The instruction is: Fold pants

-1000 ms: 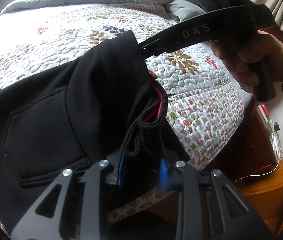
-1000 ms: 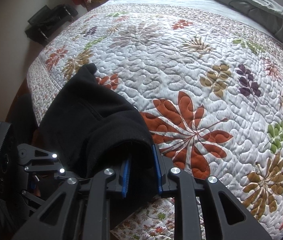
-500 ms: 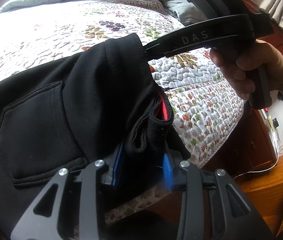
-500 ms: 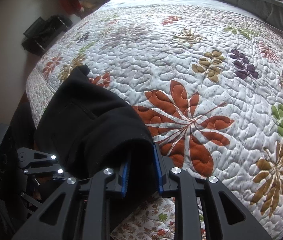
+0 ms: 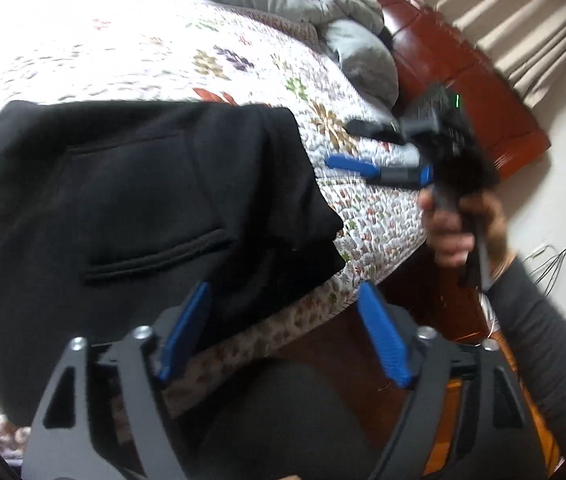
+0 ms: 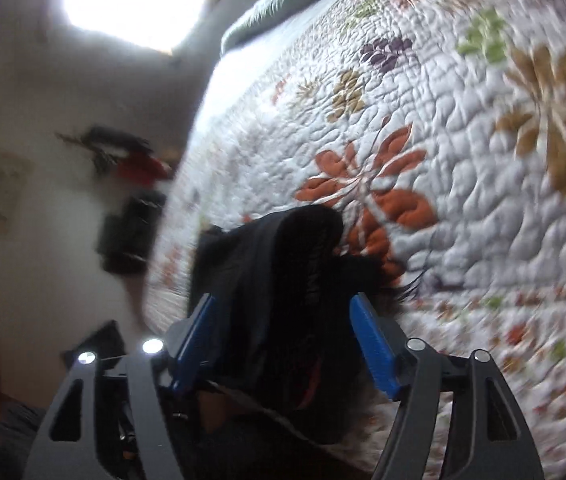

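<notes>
The black pants lie folded on the floral quilt near the bed's edge, a pocket slit facing up. My left gripper is open just short of the pants' near edge, holding nothing. My right gripper is open; in its own view the bunched pants edge sits between the blue pads without being clamped. In the left wrist view the right gripper is held to the right of the pants, over the quilt.
A grey duvet is bunched at the head of the bed by the red-brown headboard. The bed's edge drops to a wooden floor. Dark furniture stands by the wall past the bed's far side.
Both grippers have opened and let go of the pants, which now lie flat on the quilt. Both have drawn back; the right one has swung away to the right.
</notes>
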`<act>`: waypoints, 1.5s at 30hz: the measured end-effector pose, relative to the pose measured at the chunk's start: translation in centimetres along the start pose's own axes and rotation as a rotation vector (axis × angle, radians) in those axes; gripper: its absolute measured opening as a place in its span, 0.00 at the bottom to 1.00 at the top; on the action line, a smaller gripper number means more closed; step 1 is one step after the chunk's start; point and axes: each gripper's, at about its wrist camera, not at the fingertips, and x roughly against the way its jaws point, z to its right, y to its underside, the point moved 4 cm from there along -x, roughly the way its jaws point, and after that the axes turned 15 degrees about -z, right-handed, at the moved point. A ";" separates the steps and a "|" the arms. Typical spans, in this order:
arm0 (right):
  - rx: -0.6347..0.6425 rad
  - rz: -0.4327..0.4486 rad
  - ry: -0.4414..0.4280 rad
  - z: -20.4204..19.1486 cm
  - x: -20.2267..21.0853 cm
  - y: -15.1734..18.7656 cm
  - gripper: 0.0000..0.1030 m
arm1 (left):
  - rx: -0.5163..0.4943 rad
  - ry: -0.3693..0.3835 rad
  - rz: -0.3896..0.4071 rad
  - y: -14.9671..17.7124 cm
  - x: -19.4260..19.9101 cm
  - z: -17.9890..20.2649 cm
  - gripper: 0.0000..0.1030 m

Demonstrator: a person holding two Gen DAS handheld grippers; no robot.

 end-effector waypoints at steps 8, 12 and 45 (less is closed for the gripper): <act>-0.026 -0.028 0.002 -0.4 -3.3 1.3 0.73 | 0.073 -0.133 0.080 0.6 4.8 -6.6 0.84; -0.027 -0.051 -0.025 -1.2 -3.5 2.6 0.72 | 0.100 -0.138 0.096 0.9 5.9 -8.6 0.84; -0.096 -0.014 0.169 -1.6 -3.5 4.9 0.17 | 0.019 -0.134 0.081 -0.1 3.6 -6.8 0.88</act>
